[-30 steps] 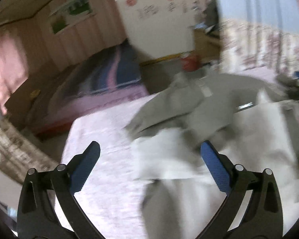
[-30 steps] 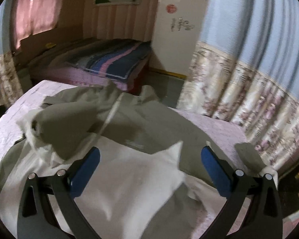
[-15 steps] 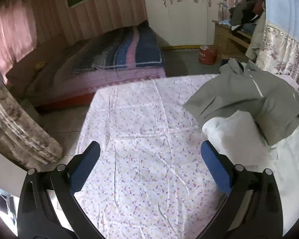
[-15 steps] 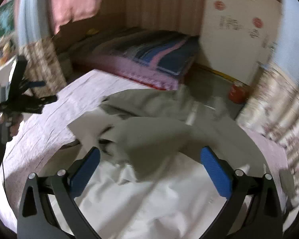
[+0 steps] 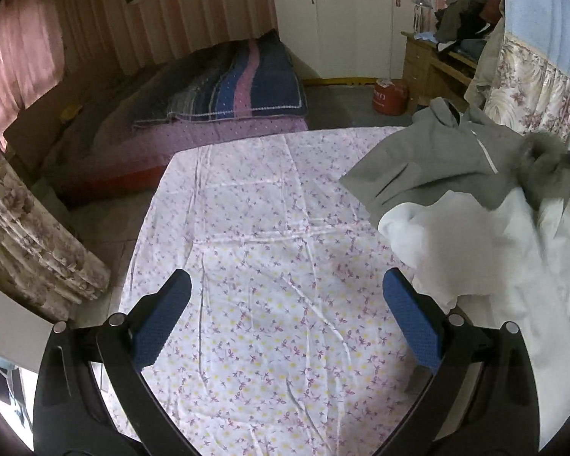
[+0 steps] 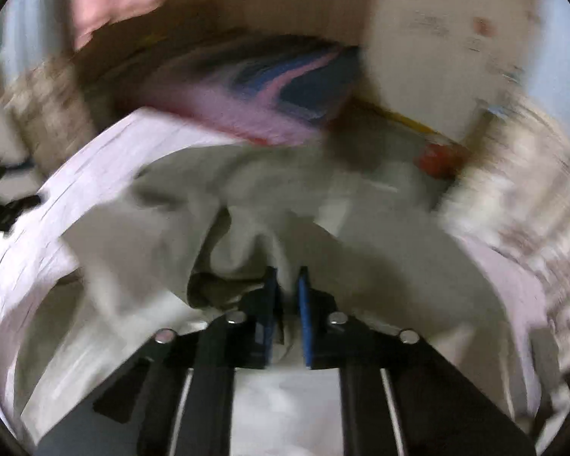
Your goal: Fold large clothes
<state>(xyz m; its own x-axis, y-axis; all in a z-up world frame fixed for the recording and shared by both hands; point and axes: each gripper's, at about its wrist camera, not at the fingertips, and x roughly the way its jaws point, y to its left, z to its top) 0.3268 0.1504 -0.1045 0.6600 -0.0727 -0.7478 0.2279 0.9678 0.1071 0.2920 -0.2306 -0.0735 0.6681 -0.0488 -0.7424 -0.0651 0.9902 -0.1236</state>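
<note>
The grey coat (image 5: 437, 163), fur-trimmed at the hood and white-lined, is seen lying crumpled on the right side of the floral bedsheet (image 5: 269, 266), its white lining (image 5: 486, 250) turned upward. The left gripper (image 5: 287, 317) is held above bare sheet with its blue pads spread wide apart and nothing between them. In the blurred right wrist view, the right gripper (image 6: 287, 296) is seen drawn nearly together, with a fold of the coat's lining pinched between the pads.

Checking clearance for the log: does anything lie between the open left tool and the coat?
Nothing visible: only bare floral sheet lies between the left tool and the coat.
</note>
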